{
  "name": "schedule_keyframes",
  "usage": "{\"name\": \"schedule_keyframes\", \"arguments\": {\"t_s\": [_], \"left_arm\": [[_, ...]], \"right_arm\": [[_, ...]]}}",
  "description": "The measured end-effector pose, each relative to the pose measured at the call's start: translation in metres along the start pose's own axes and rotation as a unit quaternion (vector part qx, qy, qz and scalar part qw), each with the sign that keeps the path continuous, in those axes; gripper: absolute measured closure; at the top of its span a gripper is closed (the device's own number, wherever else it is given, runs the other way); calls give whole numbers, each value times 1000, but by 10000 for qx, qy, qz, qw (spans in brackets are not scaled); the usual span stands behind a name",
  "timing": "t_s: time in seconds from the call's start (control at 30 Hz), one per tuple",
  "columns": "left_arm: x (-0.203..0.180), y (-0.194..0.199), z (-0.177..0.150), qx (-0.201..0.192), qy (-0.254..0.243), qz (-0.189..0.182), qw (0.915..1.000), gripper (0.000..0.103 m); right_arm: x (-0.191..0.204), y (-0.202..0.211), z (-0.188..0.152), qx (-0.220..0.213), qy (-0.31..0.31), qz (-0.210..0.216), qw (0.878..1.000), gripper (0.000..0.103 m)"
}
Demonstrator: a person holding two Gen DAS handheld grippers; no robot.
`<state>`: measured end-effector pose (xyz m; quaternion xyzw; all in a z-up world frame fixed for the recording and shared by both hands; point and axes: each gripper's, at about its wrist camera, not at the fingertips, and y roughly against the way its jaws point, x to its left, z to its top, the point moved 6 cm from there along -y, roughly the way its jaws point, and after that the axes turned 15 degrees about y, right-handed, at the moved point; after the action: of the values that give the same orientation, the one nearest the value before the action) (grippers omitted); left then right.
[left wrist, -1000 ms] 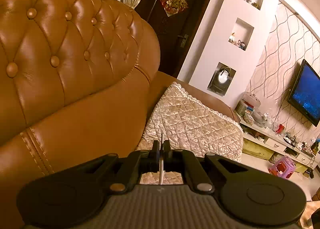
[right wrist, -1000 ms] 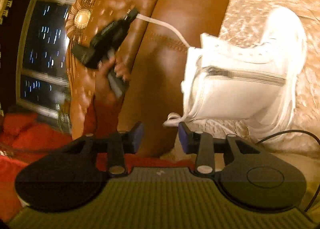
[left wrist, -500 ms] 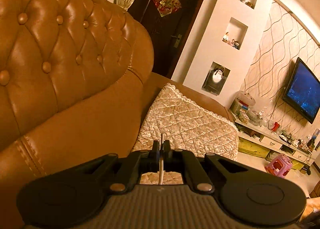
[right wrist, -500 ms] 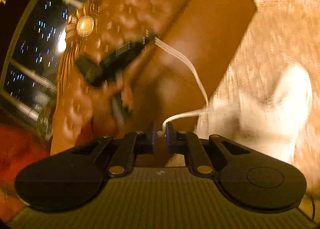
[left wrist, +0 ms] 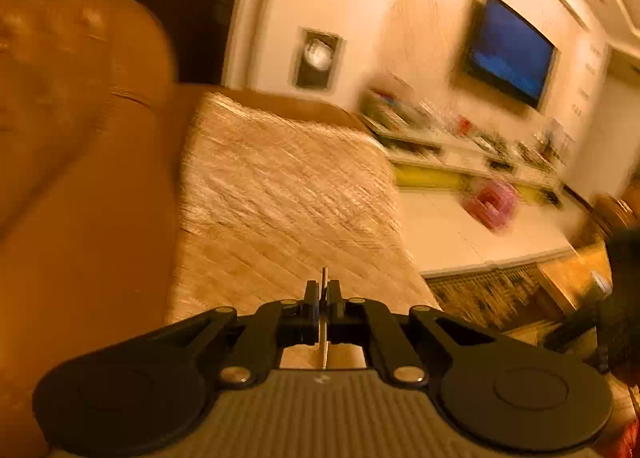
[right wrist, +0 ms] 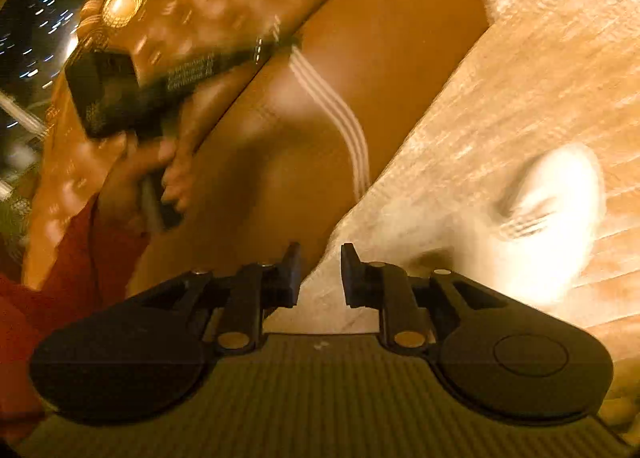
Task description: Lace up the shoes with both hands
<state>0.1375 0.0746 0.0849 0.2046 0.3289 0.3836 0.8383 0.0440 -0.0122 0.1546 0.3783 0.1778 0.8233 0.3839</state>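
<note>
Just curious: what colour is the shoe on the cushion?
White shoe, clearest though blurred in the right wrist view.

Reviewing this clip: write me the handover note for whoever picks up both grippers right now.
Left gripper: shut on the white lace, held up beside the brown sofa back; the lace runs taut from it down toward the shoe.
Right gripper: jaws opening, nothing between them.
White shoe: lying on the quilted cushion, blurred, so lacing progress cannot be read.
Done: one lace end pulled out and kept tight.
Left: probably pick up the other lace end with the right gripper and carry on lacing.
</note>
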Motion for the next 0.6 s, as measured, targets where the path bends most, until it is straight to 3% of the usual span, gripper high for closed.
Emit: {"name": "schedule_keyframes", "arguments": {"t_s": [0.17,0.23,0.3,0.57,0.6], "left_arm": [[-28,-29,-6,380,-320,-351,9981,101],[-44,-35,-10,451,-459,-466,9968,101],[-55,-38,-14,507,-544,-506,9959,101],[-79,-38,-30,706,-930,-484,9920,101],[-79,-38,-32,736,-930,-497,9917,101]], "right_arm": [[-33,40,17,-818,-298,-848,9926,76],[-38,36,29,-1084,-377,-857,9897,65],[-33,26,41,-1320,-239,-879,9871,65],[-16,-10,56,-1231,294,-1058,9863,66],[-16,-11,54,-1189,315,-1011,9872,73]]}}
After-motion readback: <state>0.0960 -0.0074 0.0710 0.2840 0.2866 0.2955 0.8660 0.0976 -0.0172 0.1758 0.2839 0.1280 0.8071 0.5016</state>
